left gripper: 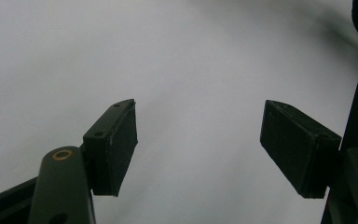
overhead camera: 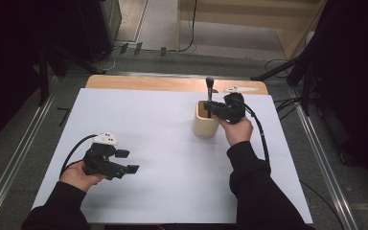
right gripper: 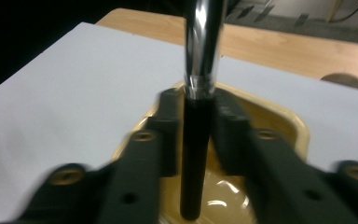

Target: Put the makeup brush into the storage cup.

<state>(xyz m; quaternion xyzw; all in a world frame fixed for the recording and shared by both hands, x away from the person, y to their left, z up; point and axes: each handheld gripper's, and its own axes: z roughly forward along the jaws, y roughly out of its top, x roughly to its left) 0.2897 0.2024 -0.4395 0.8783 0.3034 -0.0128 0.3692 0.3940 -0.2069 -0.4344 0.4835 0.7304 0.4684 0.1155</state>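
Brush upright in cup; left hand-held gripper agape

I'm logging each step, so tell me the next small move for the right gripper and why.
Probably draw the right gripper up and back from the cup. The brush already stands with its black handle end down on the cup's bottom, and the jaws flank it, looking just parted. The left gripper is open over the white sheet.

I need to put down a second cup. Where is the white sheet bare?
Bare: the wide middle between the left gripper and the beige holder cup, plus the far-left corner. Crowded: around the cup, where the right gripper and black-handled brush sit.
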